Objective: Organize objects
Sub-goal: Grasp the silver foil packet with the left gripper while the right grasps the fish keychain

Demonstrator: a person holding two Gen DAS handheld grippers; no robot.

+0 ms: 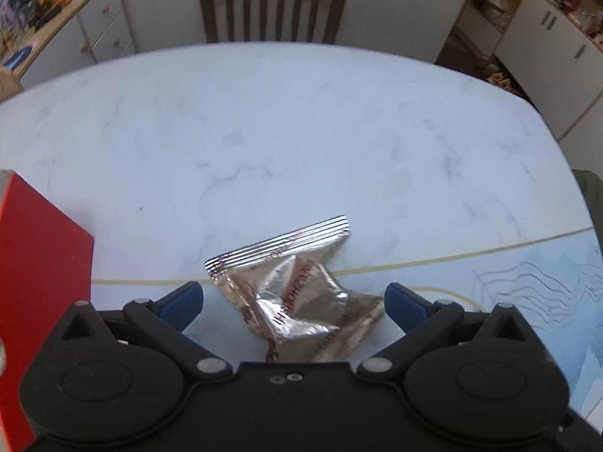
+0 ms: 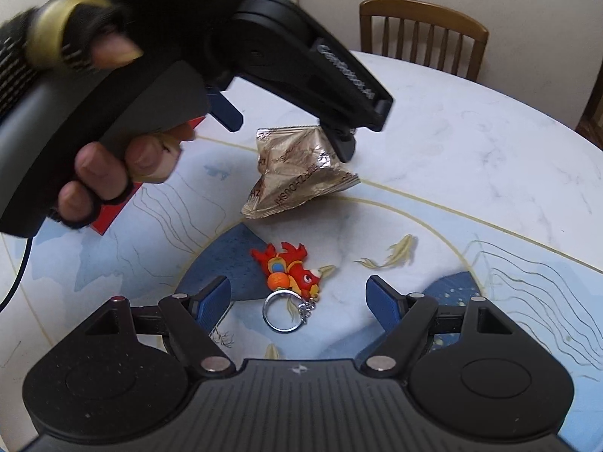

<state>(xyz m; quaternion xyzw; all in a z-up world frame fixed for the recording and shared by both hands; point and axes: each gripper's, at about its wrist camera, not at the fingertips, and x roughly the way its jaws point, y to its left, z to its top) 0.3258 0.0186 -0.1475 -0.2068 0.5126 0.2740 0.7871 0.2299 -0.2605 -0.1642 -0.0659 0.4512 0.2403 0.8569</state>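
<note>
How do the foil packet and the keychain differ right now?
The foil packet is shiny, crumpled silver-gold; the keychain is a red-orange figure with a metal ring. The packet sits between the open left gripper fingers; the keychain lies just ahead of the open right gripper. The packet looks larger. Neither is gripped.

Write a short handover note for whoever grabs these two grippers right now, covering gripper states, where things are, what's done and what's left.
Left gripper: open, straddling the silver foil packet, not closed on it.
Right gripper: open, empty, hovering above the red dragon keychain on the table.
Red box stands at the left gripper's left.
Done: nothing visibly sorted yet.
Left: probably close on the packet, place it, then pick up the keychain.
</note>
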